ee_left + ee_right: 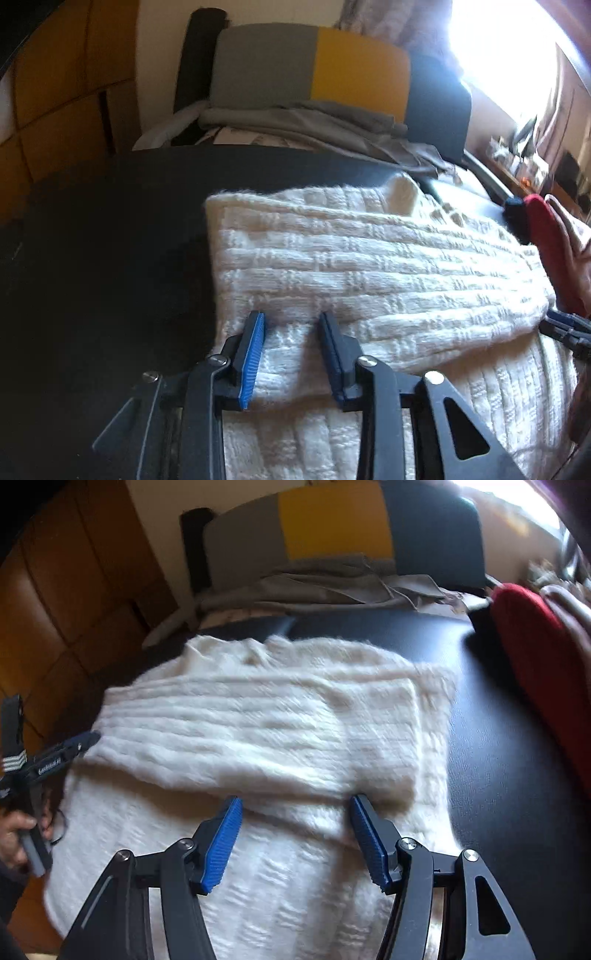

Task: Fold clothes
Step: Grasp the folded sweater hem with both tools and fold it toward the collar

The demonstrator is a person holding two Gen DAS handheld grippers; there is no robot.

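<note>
Black table (pixel 517 775), white knit (pixel 258 731), wood cabinets (pixel 66 602)

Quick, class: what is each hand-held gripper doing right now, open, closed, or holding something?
Left hand-held gripper: open, holding nothing, jaws over the white knitted sweater.
Right hand-held gripper: open wide, holding nothing, above the sweater's folded edge.

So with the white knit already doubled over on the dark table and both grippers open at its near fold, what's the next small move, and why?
Probably lower and close both: the left gripper and right gripper hang open at the folded edge of the white sweater, gripping nothing, with a single layer nearer the cameras not yet folded.
</note>
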